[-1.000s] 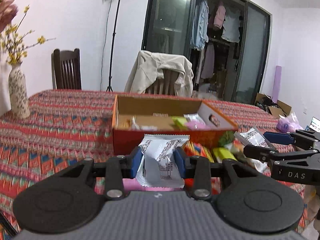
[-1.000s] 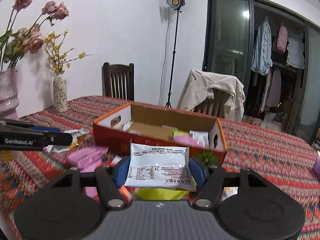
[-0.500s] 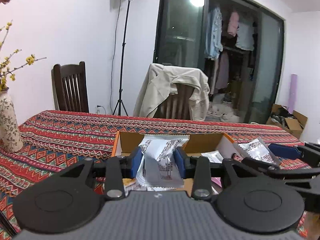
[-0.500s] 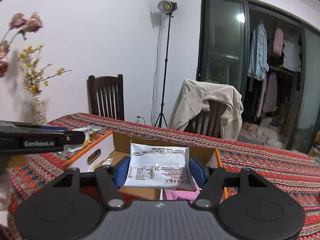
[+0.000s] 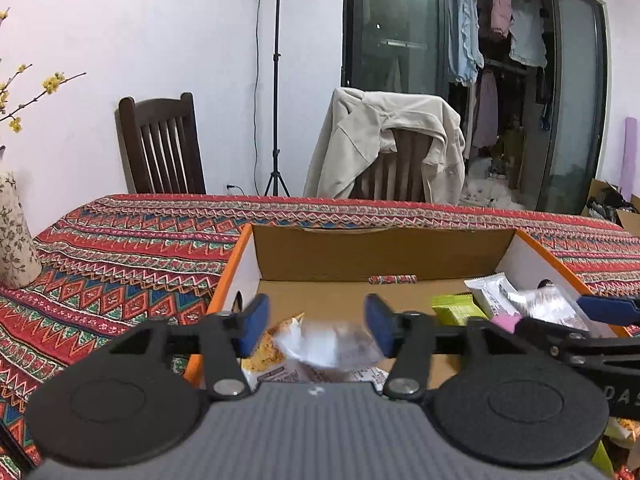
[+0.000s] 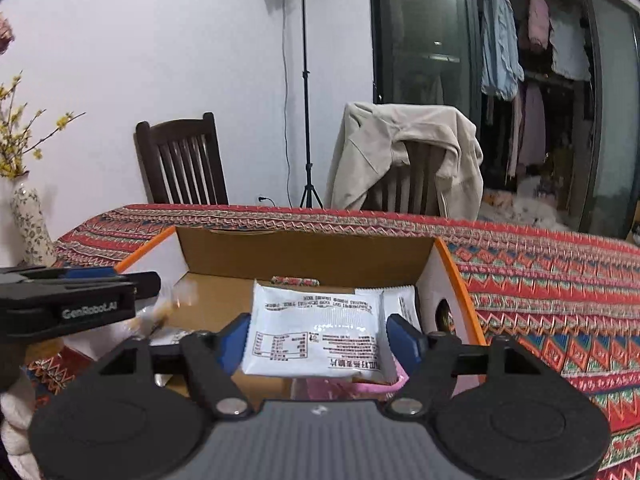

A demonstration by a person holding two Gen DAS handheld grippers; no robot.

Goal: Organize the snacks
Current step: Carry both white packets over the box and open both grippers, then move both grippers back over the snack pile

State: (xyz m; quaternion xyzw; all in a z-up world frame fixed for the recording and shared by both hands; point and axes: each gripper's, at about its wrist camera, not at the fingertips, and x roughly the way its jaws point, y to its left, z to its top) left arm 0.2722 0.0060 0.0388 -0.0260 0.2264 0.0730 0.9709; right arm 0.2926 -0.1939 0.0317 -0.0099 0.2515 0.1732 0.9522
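The left gripper was seen with jaws opening, and a blurred silver snack packet was caught loose between the blue pads, touched by neither, above the floor of the cardboard box. The right gripper was opening too; its white snack packet was still touched by the left pad, while a gap was shown at the right pad, over the box's right end. A green packet was noted beyond. A jacket-draped chair was stood behind the table.
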